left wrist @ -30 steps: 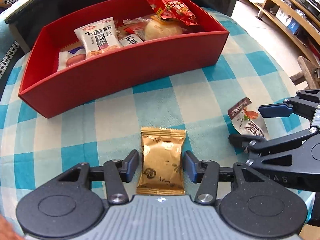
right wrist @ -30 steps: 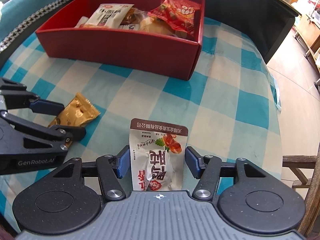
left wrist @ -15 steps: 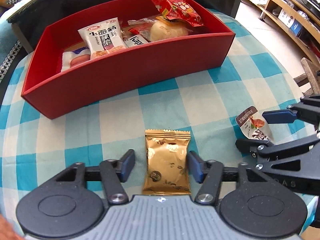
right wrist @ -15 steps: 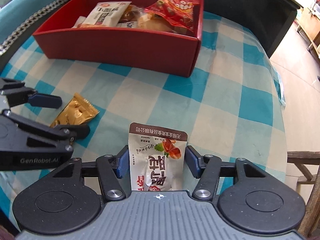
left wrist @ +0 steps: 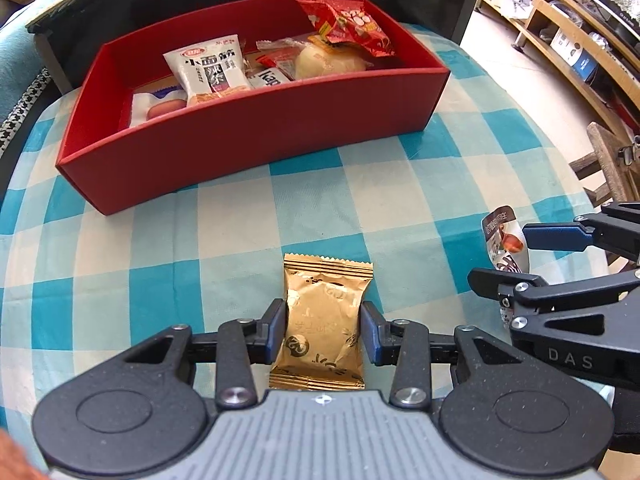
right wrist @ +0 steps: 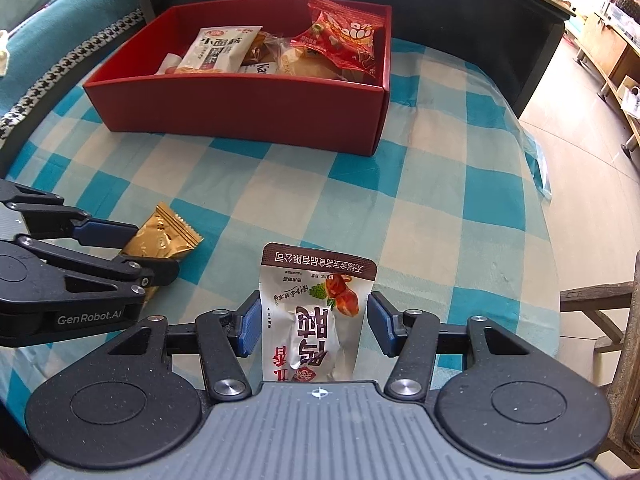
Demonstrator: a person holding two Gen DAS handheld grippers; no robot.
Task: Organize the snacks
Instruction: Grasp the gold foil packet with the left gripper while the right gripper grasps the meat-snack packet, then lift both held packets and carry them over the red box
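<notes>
Each hand takes one of the two snacks left loose on the checked cloth of the bench, presumably so both can go into the box together. The left gripper (left wrist: 323, 330) has just been closing its jaws, and the blue pads now press the sides of the gold foil packet (left wrist: 323, 320), which lies flat near the bench's near edge. The right gripper (right wrist: 313, 322) straddles the white and brown pouch (right wrist: 316, 312), also near that edge, towards its right. Its jaws have drawn in: the left pad touches the pouch, while the right pad seems to stand just clear. The red box (left wrist: 248, 136) sits towards the far edge, open-topped and already holding several wrapped snacks, so lifting both packets over its front wall looks like the next step.
</notes>
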